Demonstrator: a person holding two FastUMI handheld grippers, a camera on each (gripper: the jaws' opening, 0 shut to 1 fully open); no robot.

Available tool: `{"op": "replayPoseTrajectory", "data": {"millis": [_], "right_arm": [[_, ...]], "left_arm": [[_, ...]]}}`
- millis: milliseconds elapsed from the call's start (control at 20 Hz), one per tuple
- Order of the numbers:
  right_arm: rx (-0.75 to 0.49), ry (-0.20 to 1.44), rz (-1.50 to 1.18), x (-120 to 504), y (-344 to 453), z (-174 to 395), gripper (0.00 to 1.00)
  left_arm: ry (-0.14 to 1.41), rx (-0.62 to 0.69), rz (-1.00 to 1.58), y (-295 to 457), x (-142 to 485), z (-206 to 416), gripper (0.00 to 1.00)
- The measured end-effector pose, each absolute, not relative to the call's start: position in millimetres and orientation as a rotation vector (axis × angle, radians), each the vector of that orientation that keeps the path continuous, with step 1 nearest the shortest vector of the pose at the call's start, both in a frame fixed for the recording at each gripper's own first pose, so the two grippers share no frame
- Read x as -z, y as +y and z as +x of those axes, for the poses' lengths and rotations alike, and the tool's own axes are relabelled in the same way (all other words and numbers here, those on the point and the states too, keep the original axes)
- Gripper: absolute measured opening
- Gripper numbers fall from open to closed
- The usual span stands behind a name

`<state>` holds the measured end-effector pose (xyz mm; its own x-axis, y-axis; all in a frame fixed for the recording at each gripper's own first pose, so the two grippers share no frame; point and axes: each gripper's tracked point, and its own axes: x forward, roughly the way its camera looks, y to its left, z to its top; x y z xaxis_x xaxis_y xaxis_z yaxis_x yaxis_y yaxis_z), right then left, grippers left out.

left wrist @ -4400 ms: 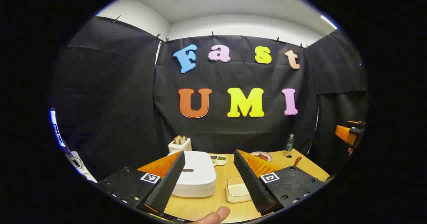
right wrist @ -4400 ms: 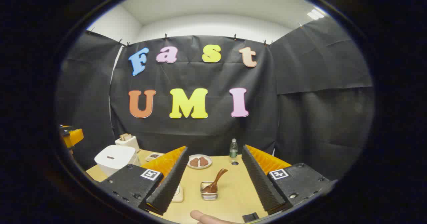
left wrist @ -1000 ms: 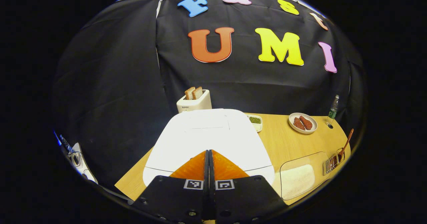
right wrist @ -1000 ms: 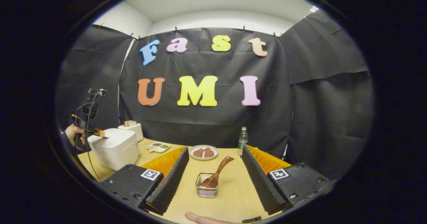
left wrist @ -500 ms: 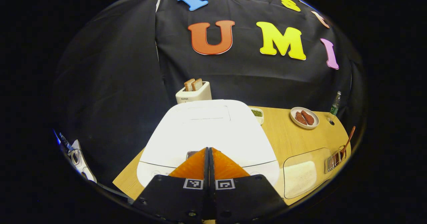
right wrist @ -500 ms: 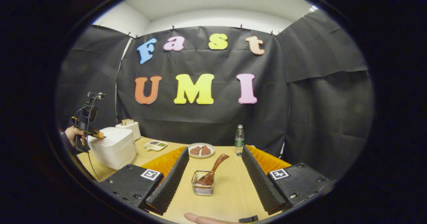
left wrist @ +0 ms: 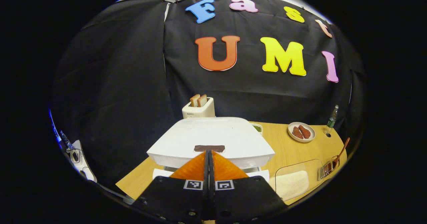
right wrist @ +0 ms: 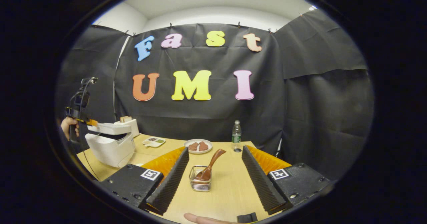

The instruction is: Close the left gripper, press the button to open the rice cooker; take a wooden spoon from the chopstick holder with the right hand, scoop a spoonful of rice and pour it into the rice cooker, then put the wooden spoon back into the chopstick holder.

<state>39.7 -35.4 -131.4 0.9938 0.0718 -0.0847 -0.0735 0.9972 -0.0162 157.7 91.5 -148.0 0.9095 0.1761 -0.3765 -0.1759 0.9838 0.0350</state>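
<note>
A: What was the largest item on the light wooden table (right wrist: 230,187)?

B: The white, rounded plastic rice cooker (left wrist: 210,144), at the table's left end. Its lid (right wrist: 108,128) stood lifted off the body (right wrist: 108,149), with a gap visible between them, so the button (left wrist: 209,148) step appeared done. The left gripper (left wrist: 209,155) sat just in front of the lid's dark button, its two fingers pressed together with nothing between them.

A: And the rice?

B: White grains lay in a clear, shallow plastic tray (left wrist: 293,180) to the right of the cooker, near the table's front edge.

A: Where was the tool?

B: The brown wooden spoon (right wrist: 209,165) stood bowl-down in a small wire-mesh chopstick holder (right wrist: 200,183), its handle leaning up and to the right. The right gripper (right wrist: 215,174) faced it with fingers wide apart, the holder between and beyond them, untouched.

A: How would the spoon handle?

B: Judged from its look, it was light and rigid, with a smooth finish that could slip. The exposed upper handle offered the best hold, taken across its width. The mesh holder also looked light and might lift or tip if the spoon dragged against it; a straight pull along the handle's lean seemed safest.
</note>
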Motion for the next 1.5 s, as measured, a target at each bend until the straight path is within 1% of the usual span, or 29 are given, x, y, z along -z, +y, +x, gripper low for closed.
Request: {"op": "replayPoseTrajectory", "data": {"millis": [250, 350, 400, 450, 500, 550, 600, 650, 750, 1000, 1150, 1350, 1500], "right_arm": [[-0.08, 0.114, -0.027, 148, -31, 45, 1.0], [-0.092, 0.125, -0.03, 155, -28, 47, 1.0], [-0.095, 0.133, -0.031, 161, -28, 48, 1.0], [-0.099, 0.141, -0.03, 166, -27, 49, 1.0], [-0.099, 0.153, -0.031, 174, -27, 51, 1.0], [-0.097, 0.165, -0.032, 180, -27, 54, 1.0], [-0.097, 0.177, -0.032, 187, -27, 57, 1.0], [-0.101, 0.186, -0.03, 193, -28, 59, 1.0], [-0.104, 0.194, -0.022, 203, -28, 67, 1.0], [-0.112, 0.208, 0.016, 234, -28, 97, 1.0], [-0.1, 0.234, 0.041, 255, -27, 121, 1.0], [-0.091, 0.246, 0.066, 272, -23, 162, 1.0], [-0.131, 0.275, 0.098, 282, -6, 189, 0.99]], "left_arm": [[0.32, -0.182, 0.037, 81, 103, 109, 0.0], [0.285, -0.16, 0.038, 65, 89, 86, 0.0], [0.262, -0.139, 0.043, 54, 79, 72, 0.02], [0.242, -0.12, 0.049, 44, 73, 60, 0.37], [0.217, -0.104, 0.055, 35, 67, 50, 0.47], [0.197, -0.094, 0.07, 28, 63, 37, 0.62], [0.177, -0.088, 0.084, 22, 61, 25, 0.72], [0.151, -0.097, 0.098, 19, 59, 16, 0.93], [0.129, -0.106, 0.12, 12, 62, -5, 0.95], [0.014, -0.086, 0.141, -6, 54, -57, 0.95], [-0.029, -0.081, 0.131, -8, 56, -83, 0.95], [-0.054, -0.051, 0.132, -11, 61, -103, 0.95], [-0.075, -0.05, 0.155, -8, 62, -109, 0.95]]}}
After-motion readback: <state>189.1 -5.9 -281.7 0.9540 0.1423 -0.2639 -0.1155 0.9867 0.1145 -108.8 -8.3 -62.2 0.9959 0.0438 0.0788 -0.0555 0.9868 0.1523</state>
